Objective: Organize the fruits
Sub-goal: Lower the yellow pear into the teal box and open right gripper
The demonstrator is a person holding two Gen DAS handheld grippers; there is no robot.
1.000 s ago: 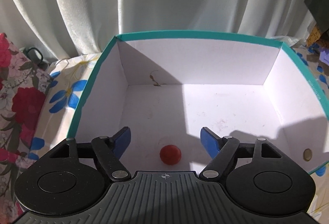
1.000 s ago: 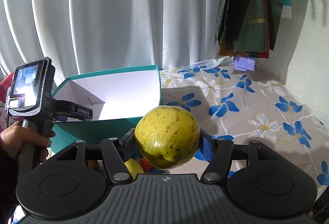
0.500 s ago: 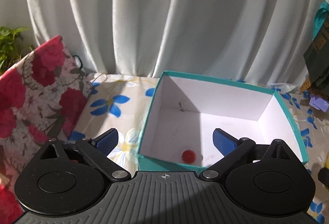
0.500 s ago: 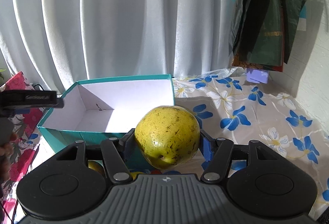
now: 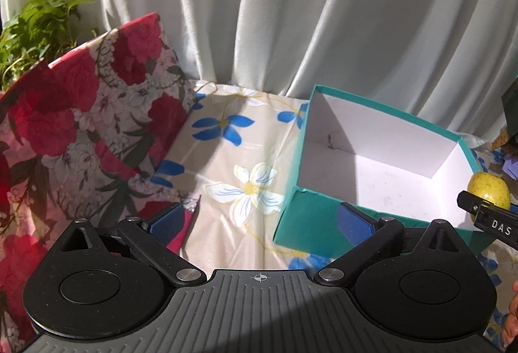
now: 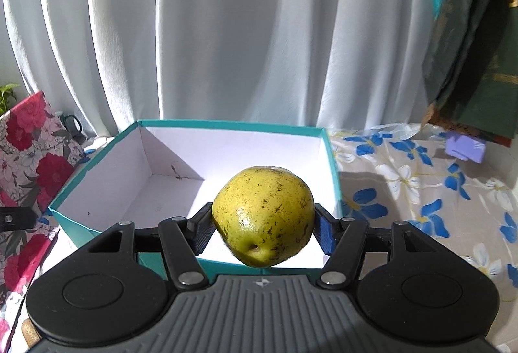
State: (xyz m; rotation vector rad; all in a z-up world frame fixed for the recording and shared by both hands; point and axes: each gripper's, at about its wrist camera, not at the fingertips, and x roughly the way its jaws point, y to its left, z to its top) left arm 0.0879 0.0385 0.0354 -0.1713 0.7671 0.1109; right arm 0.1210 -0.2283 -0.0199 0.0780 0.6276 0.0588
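From my left wrist view, the teal box (image 5: 382, 171) shows only bare white floor; the left gripper (image 5: 259, 220) has just been opening its jaws, now wide with nothing between them, over open flowered cloth (image 5: 226, 158) left of the box. From my right wrist view, one yellow pear (image 6: 263, 220) sits clamped in the right gripper (image 6: 263, 231) above the box's (image 6: 106, 165) near rim.
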